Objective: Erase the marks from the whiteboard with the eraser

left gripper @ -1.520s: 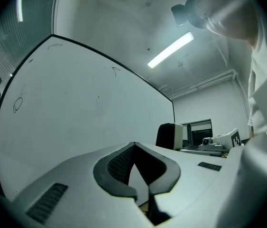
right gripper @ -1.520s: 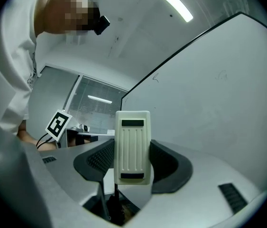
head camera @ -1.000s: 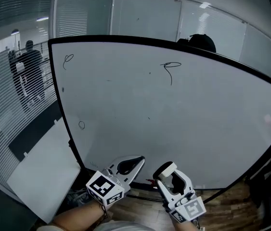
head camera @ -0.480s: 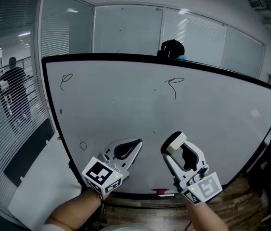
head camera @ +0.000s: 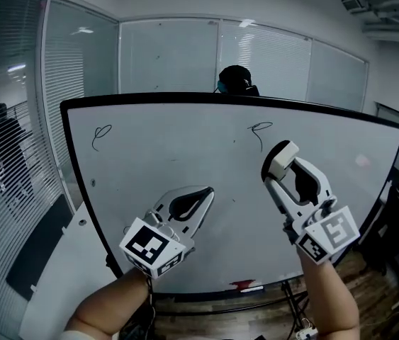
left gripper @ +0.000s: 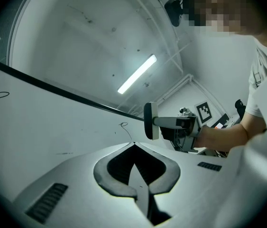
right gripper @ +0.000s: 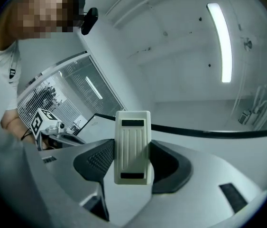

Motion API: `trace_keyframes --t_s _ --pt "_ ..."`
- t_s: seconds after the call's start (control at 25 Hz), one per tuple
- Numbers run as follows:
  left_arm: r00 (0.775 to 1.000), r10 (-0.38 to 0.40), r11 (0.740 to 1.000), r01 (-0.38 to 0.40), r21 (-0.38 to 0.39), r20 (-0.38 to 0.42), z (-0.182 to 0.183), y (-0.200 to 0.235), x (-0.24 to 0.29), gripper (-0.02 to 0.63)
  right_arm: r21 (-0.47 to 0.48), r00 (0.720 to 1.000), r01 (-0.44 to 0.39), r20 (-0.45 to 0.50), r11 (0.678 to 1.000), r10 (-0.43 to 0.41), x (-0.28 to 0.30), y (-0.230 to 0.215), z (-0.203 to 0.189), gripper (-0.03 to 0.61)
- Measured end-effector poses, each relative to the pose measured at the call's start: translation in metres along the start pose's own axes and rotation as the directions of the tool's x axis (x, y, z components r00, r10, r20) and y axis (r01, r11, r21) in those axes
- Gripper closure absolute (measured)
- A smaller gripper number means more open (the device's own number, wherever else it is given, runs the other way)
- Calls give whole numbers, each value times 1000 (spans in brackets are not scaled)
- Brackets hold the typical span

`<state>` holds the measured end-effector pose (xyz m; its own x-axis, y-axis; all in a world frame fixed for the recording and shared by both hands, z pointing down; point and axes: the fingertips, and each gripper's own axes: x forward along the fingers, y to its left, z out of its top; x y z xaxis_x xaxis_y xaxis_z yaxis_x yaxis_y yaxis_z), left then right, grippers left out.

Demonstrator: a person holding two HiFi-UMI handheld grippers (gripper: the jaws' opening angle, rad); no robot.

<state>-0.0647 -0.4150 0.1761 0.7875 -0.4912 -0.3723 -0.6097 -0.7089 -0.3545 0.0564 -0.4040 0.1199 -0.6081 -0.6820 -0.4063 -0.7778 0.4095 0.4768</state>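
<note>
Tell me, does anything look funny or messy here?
Nothing looks broken or spilled. The white whiteboard just carries a black squiggle top left and a black hooked mark top middle, awaiting the white plastic eraser.

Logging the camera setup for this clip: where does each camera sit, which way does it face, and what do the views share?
Head view: on the person's head, facing the whiteboard; both forearms, the shut left gripper and the right gripper holding the eraser show.
Left gripper view: on the left gripper, looking along its closed jaws up across the whiteboard; the right forearm and torso show.
Right gripper view: on the right gripper, looking past the clamped eraser toward the ceiling; the left hand shows.
Shared: the eraser, in all three.
</note>
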Motion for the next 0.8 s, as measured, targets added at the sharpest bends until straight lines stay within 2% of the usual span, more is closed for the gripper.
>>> trace_keyframes --t_s 0.24,0.4,0.56,0.8 --pt "999 -6 1000 6 14 41 21 9 2 607 -155 989 90 -100 984 -106 19 -53 10 345" --pt "999 -7 1000 6 19 46 25 11 2 607 -287 967 119 -185 951 -177 31 -75 2 345" --pt "999 5 1000 -6 18 47 26 17 -3 607 -286 951 136 -232 949 -206 46 -82 -14 345" --pt "999 24 998 -26 51 32 18 22 -8 607 -312 959 113 -215 943 -186 66 -57 -8 345"
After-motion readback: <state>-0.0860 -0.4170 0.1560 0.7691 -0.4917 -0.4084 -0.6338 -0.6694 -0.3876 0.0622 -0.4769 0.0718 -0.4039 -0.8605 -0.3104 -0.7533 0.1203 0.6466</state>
